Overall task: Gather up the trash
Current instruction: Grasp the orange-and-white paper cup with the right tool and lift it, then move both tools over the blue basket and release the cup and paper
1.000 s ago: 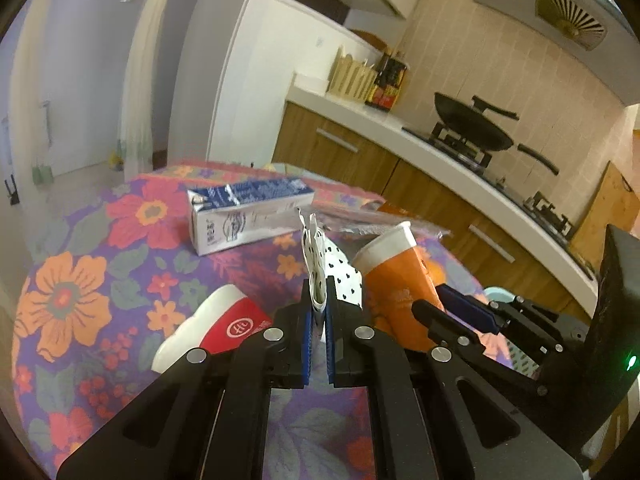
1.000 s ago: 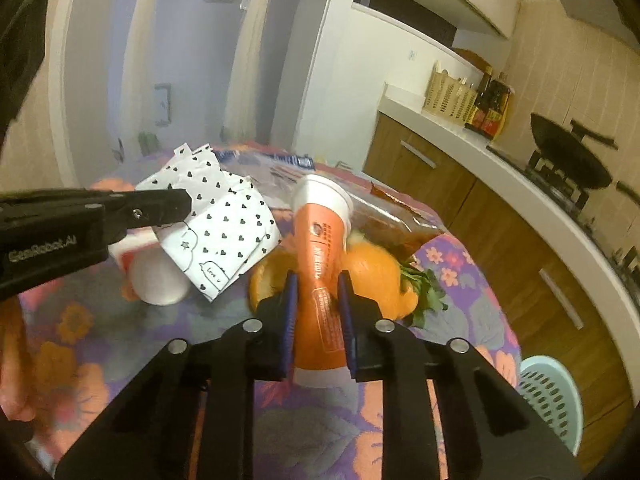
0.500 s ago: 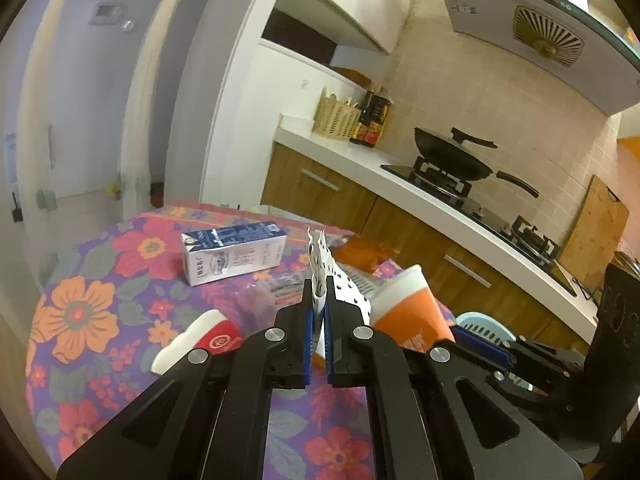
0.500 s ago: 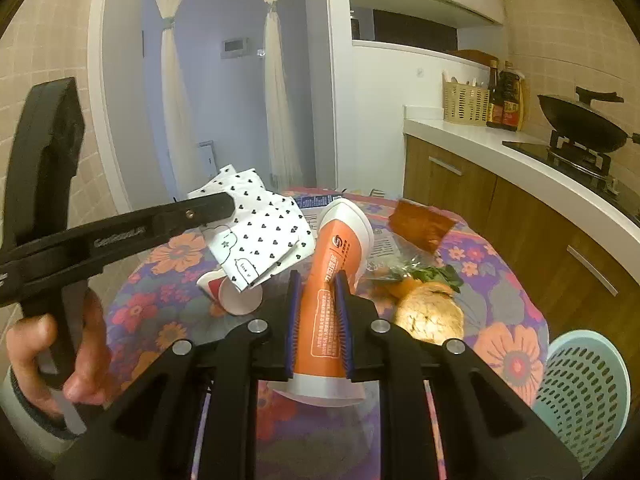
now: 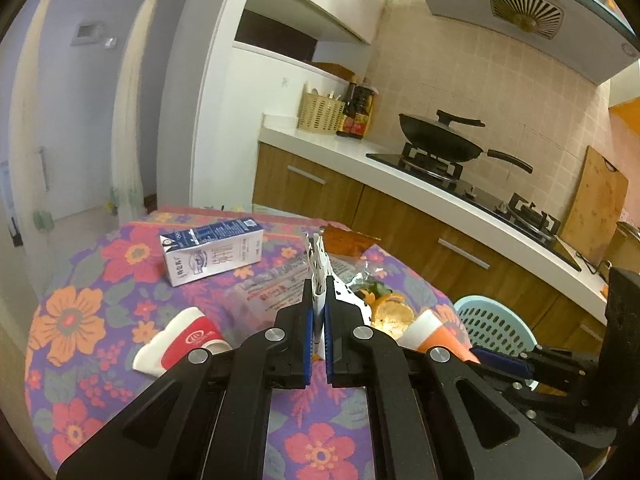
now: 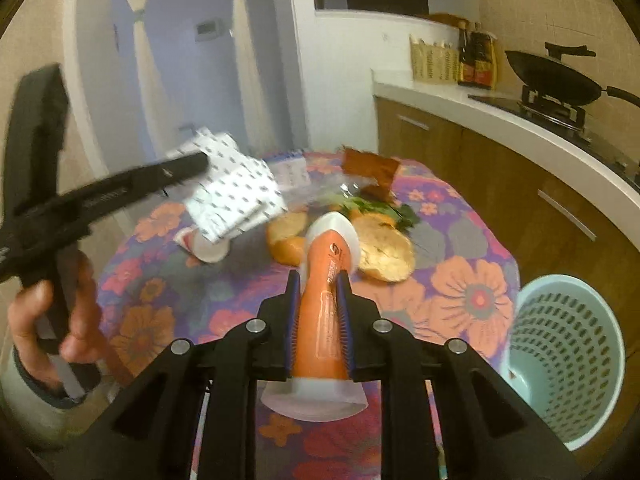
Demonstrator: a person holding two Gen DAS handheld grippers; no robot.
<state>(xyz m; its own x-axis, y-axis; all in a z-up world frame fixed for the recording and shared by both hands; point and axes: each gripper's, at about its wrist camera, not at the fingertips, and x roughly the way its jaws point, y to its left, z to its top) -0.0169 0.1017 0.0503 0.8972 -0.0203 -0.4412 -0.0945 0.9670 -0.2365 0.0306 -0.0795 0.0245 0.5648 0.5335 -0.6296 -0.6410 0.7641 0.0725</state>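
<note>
My left gripper (image 5: pixel 319 286) is shut on a white paper napkin with black hearts (image 5: pixel 320 268), held above the flowered table; it also shows in the right wrist view (image 6: pixel 232 192). My right gripper (image 6: pixel 319 280) is shut on an orange and white paper cup (image 6: pixel 326 280), lifted over the table; the cup shows in the left wrist view (image 5: pixel 436 338). A pale blue perforated bin (image 6: pixel 560 360) stands on the floor right of the table, also in the left wrist view (image 5: pixel 492 322).
On the flowered tablecloth (image 5: pixel 80 320) lie a blue and white milk carton (image 5: pixel 212 256), a red and white cup (image 5: pixel 184 340), orange peels (image 6: pixel 384 248), greens, a clear plastic wrapper (image 5: pixel 280 284) and a brown wrapper (image 6: pixel 370 168). A kitchen counter with a wok (image 5: pixel 440 136) runs along the right.
Both grippers have risen and drawn back from the table with napkin and cup held. The blue bin has come further into both views.
</note>
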